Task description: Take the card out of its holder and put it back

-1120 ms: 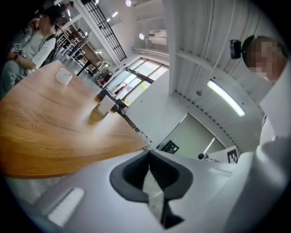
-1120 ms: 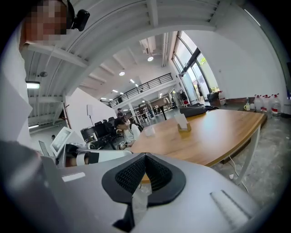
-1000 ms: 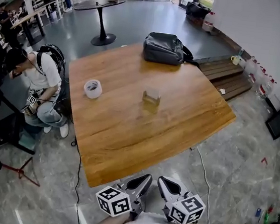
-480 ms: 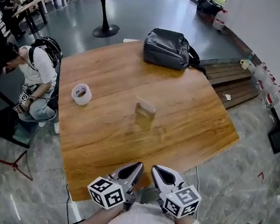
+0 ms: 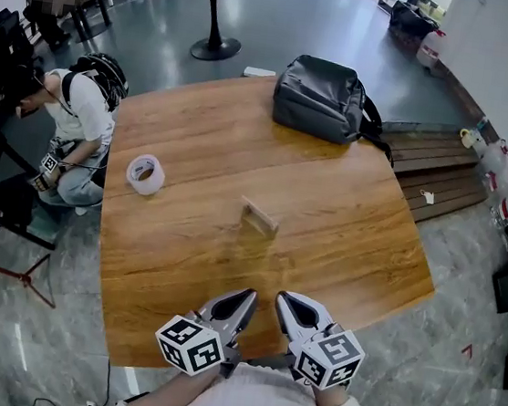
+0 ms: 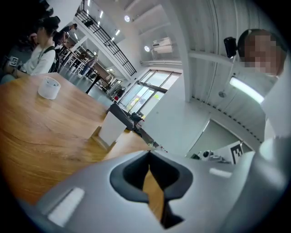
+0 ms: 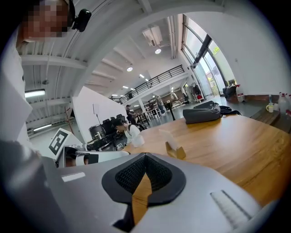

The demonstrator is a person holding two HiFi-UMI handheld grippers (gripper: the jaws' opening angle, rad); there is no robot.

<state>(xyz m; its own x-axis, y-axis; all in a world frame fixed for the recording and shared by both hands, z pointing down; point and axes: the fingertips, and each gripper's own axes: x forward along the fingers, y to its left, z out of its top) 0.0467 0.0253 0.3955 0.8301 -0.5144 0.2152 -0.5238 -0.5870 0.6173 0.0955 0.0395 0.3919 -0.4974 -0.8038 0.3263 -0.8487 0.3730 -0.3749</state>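
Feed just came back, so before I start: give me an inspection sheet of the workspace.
Surface: wooden table, level.
Job's things: card standing in its wooden holder, mid-table, untouched.
Clutter: tape roll at left; grey backpack at far edge.
Grippers: left gripper and right gripper over the near edge, fingers together, nothing held.
Cables: thin one on the floor by the near-left corner.
Surroundings: seated person at left; wooden steps at right.
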